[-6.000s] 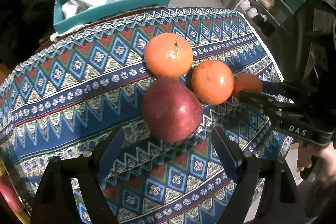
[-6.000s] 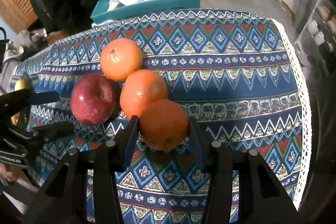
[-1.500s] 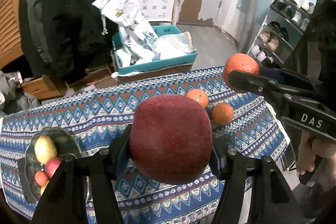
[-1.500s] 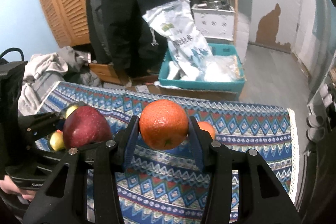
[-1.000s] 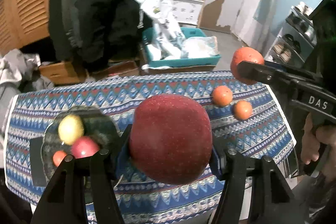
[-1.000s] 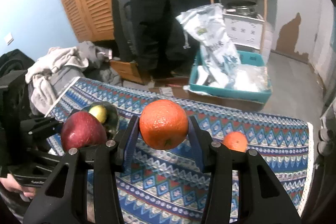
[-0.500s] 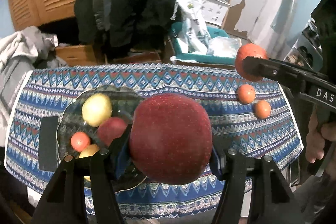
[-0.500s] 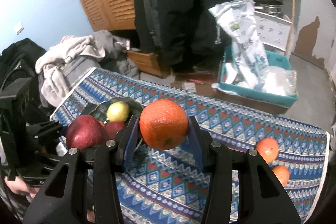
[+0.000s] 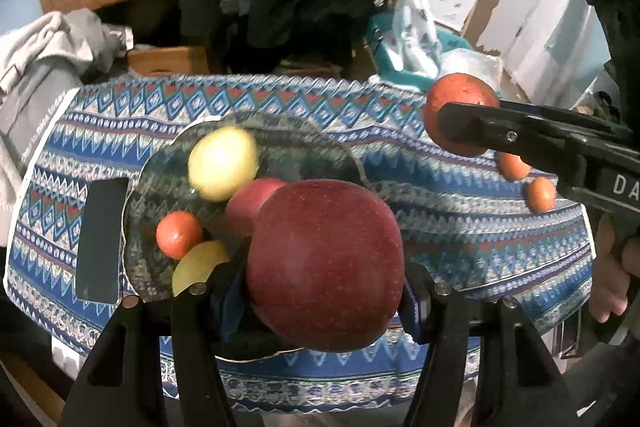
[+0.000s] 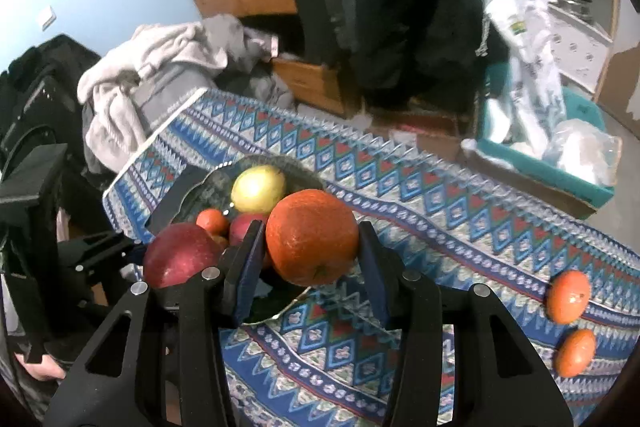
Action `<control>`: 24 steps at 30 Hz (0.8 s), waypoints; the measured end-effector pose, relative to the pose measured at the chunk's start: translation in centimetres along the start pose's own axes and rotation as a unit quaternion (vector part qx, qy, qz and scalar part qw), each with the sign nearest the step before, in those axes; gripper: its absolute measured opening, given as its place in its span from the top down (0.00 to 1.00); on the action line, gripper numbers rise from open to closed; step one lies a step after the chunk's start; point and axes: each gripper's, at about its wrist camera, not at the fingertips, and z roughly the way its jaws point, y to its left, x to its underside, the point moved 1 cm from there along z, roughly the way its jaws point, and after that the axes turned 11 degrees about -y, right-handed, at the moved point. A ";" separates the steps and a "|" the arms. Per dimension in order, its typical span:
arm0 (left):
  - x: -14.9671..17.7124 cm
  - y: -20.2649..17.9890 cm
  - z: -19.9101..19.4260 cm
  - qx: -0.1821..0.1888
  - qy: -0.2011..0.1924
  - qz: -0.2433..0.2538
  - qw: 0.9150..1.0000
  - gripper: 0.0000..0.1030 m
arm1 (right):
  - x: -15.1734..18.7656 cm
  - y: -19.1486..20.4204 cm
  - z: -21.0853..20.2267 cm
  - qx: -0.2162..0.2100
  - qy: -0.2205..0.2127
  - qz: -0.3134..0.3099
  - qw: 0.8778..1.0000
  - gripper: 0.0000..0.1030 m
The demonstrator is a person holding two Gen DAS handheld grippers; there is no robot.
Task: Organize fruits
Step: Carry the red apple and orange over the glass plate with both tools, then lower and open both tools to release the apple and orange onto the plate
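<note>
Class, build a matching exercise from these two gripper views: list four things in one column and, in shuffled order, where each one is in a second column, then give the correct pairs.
Things
1. red apple
2. large orange
3. yellow fruit
4. two small oranges

Places
A. lying in the glass bowl
B. held in the right gripper
C. resting on the patterned tablecloth, away from the bowl
D. held in the left gripper

Pairs: 1-D, 2-B, 3-A, 4-C

Glossy smooth red apple (image 9: 324, 277), dimpled matt orange (image 10: 312, 243), woven cloth tablecloth (image 10: 440, 227), glass-looking bowl (image 9: 288, 143).
</note>
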 end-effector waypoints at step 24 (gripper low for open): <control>3.3 2.8 4.0 -0.010 0.054 -0.023 0.998 0.38 | 3.4 2.3 8.4 -0.035 0.095 0.014 0.995 0.55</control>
